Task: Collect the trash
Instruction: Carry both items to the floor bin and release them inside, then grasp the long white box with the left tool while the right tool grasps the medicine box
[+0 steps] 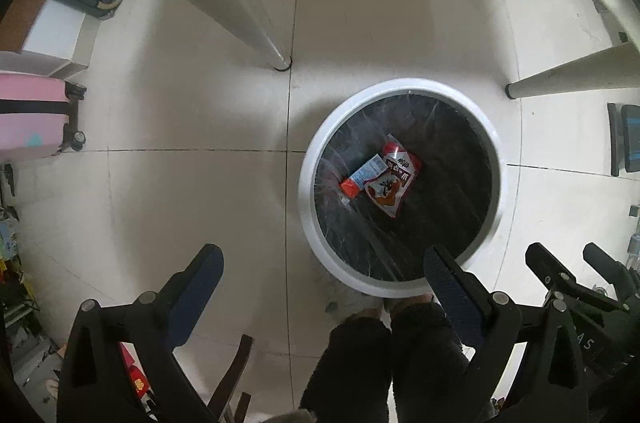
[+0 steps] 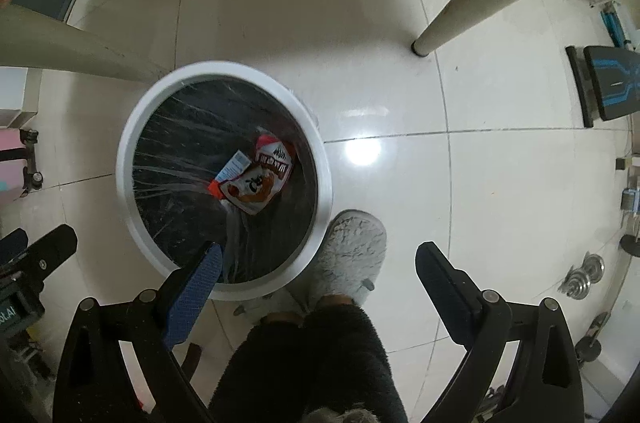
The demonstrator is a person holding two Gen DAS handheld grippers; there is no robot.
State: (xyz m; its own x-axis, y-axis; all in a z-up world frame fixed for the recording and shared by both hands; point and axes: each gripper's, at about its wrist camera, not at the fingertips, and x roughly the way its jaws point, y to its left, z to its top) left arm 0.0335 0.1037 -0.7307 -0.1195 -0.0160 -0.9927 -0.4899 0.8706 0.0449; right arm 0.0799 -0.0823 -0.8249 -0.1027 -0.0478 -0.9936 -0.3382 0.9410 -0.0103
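Observation:
A round white trash bin (image 1: 320, 159) (image 2: 128, 127) with a dark plastic liner stands on the tiled floor. At its bottom lie a red-and-white snack wrapper (image 1: 390, 187) (image 2: 256, 185) and a small white, blue and orange packet (image 1: 362, 175) (image 2: 230, 169). My left gripper (image 1: 324, 263) points straight down beside the bin, open and empty, its right finger over the bin's near rim. My right gripper (image 2: 320, 259) also points down, open and empty, its left finger over the bin's near edge. Part of the right gripper (image 1: 576, 275) shows at the left wrist view's lower right.
Two pale table legs (image 1: 276, 59) (image 1: 516, 89) (image 2: 422, 47) stand beyond the bin. A person's dark fuzzy trouser legs (image 1: 384, 359) and grey slipper (image 2: 352, 255) are just below it. A pink suitcase (image 1: 32, 115) sits left, a black-and-blue board (image 2: 608, 83) and dumbbells (image 2: 584, 275) right.

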